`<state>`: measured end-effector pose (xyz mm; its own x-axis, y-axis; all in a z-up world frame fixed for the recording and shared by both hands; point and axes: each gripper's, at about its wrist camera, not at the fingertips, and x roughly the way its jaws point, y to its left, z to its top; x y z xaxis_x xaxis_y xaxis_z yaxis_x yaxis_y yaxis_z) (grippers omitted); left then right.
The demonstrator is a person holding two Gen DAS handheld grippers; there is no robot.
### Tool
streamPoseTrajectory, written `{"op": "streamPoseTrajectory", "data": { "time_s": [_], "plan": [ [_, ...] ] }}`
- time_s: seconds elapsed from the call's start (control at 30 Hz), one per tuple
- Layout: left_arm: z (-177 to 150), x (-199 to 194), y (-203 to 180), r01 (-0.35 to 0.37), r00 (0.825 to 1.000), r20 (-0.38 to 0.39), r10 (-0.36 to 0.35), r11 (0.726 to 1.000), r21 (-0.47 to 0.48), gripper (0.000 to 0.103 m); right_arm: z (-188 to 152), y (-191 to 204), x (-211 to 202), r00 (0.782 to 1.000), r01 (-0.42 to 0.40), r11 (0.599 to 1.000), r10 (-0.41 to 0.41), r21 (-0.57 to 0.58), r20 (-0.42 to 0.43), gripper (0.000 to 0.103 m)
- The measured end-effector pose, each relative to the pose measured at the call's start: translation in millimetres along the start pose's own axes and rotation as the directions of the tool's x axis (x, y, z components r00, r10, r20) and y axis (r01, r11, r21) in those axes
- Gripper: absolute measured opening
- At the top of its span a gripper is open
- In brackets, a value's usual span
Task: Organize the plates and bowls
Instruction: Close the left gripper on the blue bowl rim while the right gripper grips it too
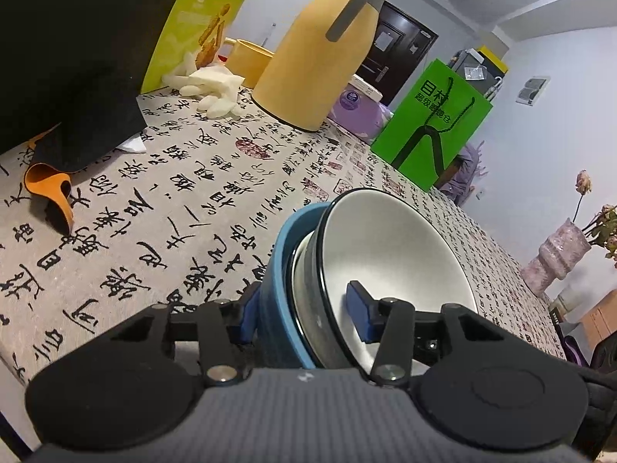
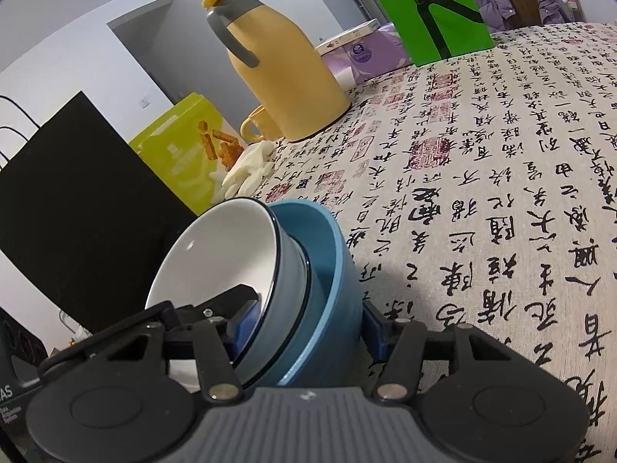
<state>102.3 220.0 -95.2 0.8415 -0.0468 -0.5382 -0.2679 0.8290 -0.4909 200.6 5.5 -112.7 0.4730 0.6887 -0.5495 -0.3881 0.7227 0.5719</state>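
I hold a nested stack of bowls from both sides: my left gripper (image 1: 304,314) has one finger outside the blue bowl (image 1: 275,270) and the other inside the white-lined bowl (image 1: 389,247), and my right gripper (image 2: 308,326) pinches the same stack the same way, fingers part-closed on the walls. The stack tilts on its side, close to me over the near part of the table (image 1: 162,193), whether resting or lifted I cannot tell.

To do this well, I judge I should keep both grips even, level the stack so the inner bowl does not slip out, and set it down gently, clear of the yellow jug (image 1: 320,58).

The tablecloth carries printed Chinese calligraphy and red seals. The green bag (image 1: 435,115) reads "目村" with a smaller line beneath that I cannot read surely.
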Motion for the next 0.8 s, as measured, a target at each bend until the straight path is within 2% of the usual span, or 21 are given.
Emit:
{"op": "streamPoseTrajectory", "data": {
  "time_s": [0.4,0.8],
  "plan": [
    [1.6,-2.0,-5.2,-0.029,1.0,-0.003,0.029,0.999,-0.022,0.048,0.4,-3.0,-1.8,0.999,0.027,0.998,-0.028,0.059,0.015,0.043],
    [4.4,3.2,-11.9,-0.062,0.998,-0.03,0.061,0.997,-0.047,0.05,1.6,-4.8,-2.8,0.998,0.056,0.993,-0.057,0.104,0.007,0.042]
  ]
}}
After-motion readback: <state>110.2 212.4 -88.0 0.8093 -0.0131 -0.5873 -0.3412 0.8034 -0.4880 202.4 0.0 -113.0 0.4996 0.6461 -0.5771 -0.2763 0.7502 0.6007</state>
